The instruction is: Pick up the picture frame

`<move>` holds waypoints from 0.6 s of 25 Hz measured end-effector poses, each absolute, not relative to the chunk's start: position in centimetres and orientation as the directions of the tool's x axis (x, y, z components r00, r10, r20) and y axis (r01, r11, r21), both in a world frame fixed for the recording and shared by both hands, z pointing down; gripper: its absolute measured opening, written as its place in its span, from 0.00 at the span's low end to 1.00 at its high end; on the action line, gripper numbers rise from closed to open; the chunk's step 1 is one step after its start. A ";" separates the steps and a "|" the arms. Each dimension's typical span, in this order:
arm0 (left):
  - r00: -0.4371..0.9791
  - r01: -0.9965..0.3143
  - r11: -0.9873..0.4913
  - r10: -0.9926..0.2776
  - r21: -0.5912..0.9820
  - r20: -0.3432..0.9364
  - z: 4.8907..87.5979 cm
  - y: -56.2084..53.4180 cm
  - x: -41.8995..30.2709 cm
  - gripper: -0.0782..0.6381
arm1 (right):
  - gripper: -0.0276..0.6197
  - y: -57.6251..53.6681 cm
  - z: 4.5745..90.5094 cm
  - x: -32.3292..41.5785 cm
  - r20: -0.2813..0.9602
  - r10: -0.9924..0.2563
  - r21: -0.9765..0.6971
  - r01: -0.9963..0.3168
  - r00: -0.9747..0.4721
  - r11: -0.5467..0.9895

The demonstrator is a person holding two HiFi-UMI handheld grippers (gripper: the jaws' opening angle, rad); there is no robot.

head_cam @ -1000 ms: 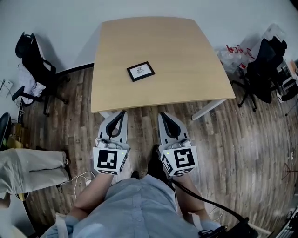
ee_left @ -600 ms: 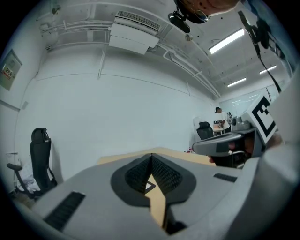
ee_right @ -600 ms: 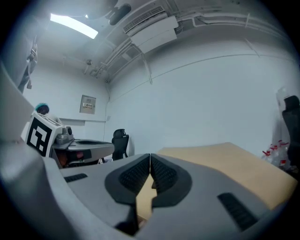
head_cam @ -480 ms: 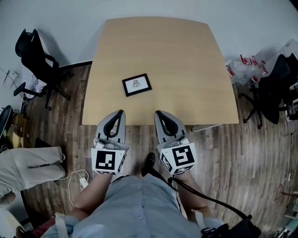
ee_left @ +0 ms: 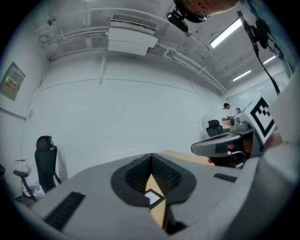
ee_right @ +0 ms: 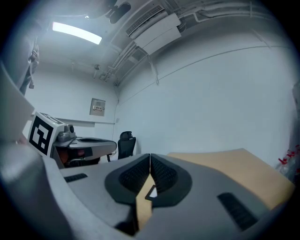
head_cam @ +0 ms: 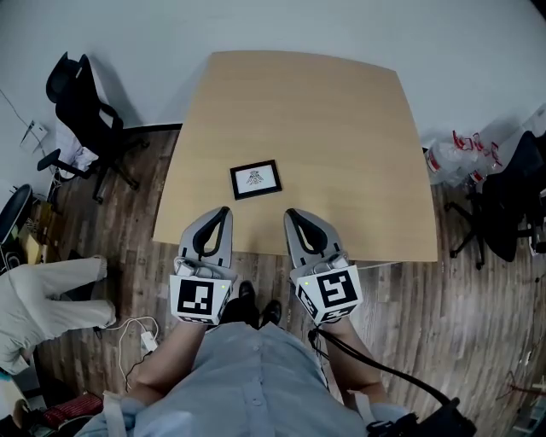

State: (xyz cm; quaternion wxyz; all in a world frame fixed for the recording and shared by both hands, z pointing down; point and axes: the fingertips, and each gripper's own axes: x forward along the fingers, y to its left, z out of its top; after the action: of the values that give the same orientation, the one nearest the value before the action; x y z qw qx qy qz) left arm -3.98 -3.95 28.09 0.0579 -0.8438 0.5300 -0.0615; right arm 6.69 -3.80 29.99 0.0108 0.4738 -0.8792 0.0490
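Pale wood for the table, pushed up to a white wall, with dark plank floor on the other sides. Flat on that top, in its near left part, the picture frame: black border, white sheet with a small dark drawing, set a little askew to the table edge. Just short of it, side by side and pointing level over the near edge, the left gripper and the right gripper, each with a marker cube at its rear. Both pairs of jaws pressed fully together, ribbed black pads meeting at the tips, nothing clamped in either. Picture frame ahead of the tips and roughly between the two, somewhat nearer the left one, touching neither. In the left gripper view, through the narrow slot below the closed pads, a black corner and a patch of white sheet on tan board; much the same glimpse in the right gripper view. Behind the cubes, bare forearms and a light blue shirt, black shoes below the table edge, a black cable trailing off to the right. Off the table's left corner, a black office chair; off its right side, white plastic bags.
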 end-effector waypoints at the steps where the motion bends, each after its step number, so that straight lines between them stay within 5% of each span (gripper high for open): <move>1: 0.425 -0.892 -0.425 -0.905 -0.152 0.035 27.8 -4.2 -4.1 0.11 | 0.05 -4.1 30.0 6.5 0.065 -0.828 -0.077 -0.830 -0.557 0.553; 15: 0.395 -0.917 -0.395 -0.919 -0.064 0.012 28.6 -12.4 -4.8 0.11 | 0.05 -11.7 32.7 4.2 0.147 -0.742 -0.029 -0.752 -0.654 0.658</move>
State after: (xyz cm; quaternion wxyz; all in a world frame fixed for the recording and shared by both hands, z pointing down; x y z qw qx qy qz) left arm -4.81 -12.44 28.60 0.0236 -0.8348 0.5496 -0.0227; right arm 4.17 -11.68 32.70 0.0611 0.4111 -0.9085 0.0435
